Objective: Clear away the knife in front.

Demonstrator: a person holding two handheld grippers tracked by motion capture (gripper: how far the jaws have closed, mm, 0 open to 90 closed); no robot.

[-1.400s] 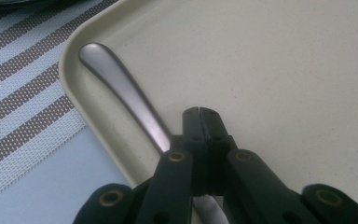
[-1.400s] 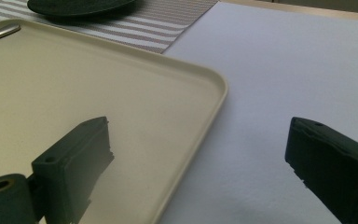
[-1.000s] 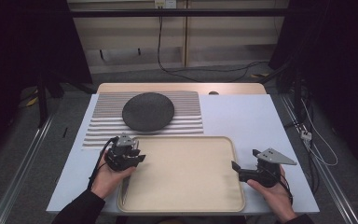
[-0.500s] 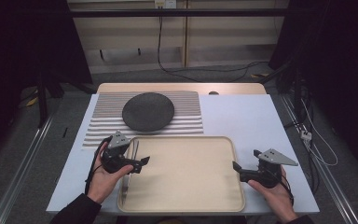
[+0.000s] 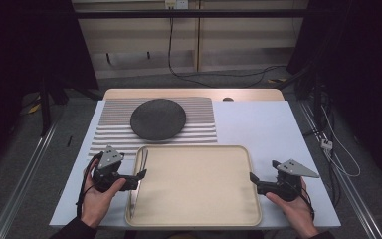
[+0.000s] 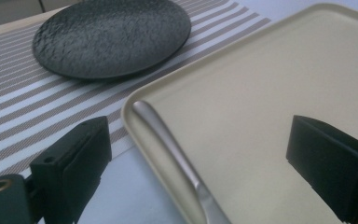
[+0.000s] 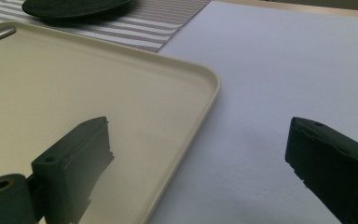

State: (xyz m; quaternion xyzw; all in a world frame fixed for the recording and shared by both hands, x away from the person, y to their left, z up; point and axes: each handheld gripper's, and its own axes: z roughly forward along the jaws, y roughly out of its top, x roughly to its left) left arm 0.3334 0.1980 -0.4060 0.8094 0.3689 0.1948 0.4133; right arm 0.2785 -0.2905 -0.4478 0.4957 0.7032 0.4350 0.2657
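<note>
Since the earlier frame, drawn back to the left off the tray (image 5: pixel 238 209) and raised a little: the left gripper (image 5: pixel 140 175), jaws just sprung apart, nothing between them. Resting along the tray's left rim, near to far: a slim metal utensil (image 5: pixel 138 181), released, just beside the left gripper's tips. At the tray's right edge, unmoved over the white table (image 5: pixel 258 124): the right gripper (image 5: pixel 252 178), jaws wide apart and empty. Farther off, on the striped mat (image 5: pixel 201 107) beyond the tray: a dark round plate (image 5: pixel 158 118), bare.
</note>
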